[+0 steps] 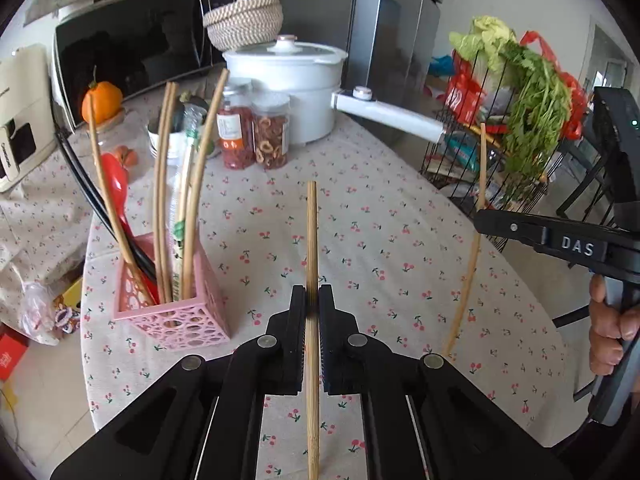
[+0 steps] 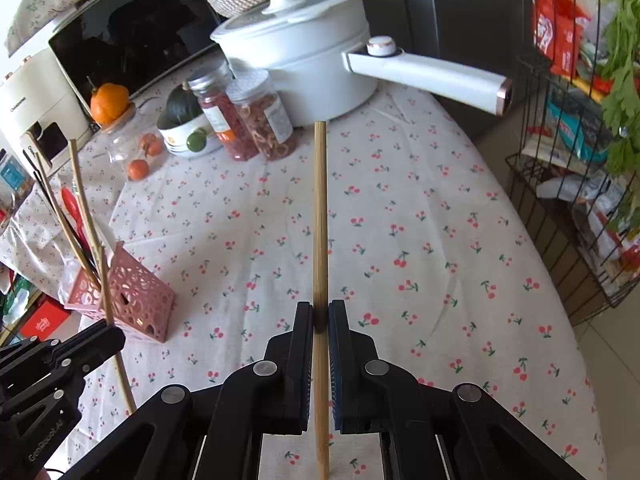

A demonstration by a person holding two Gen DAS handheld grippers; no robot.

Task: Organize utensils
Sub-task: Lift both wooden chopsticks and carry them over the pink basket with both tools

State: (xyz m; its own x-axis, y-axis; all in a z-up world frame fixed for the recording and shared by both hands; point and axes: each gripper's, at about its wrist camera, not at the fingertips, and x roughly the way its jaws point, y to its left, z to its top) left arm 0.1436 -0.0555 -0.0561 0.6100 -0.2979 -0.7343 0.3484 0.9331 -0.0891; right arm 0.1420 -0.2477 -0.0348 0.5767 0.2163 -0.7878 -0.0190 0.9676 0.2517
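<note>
Between the pads of my left gripper (image 1: 312,300) I am pinching one chopstick (image 1: 312,248), its long axis running straight ahead along the fingers. My right gripper (image 2: 320,314) is clamping a second chopstick (image 2: 320,216) the same way; both sticks are hanging clear above the cherry-print tablecloth (image 2: 400,220). Moving outward, the pink holder (image 1: 176,320) is standing ahead and to the left of both grippers, already bristling with chopsticks and a red spoon (image 1: 116,184). In my judgement the left gripper is sitting nearer to it, the right well apart, so the left stick should be going in first. Each stick, I am reckoning, needs tipping toward upright before dropping into the holder's open top.
</note>
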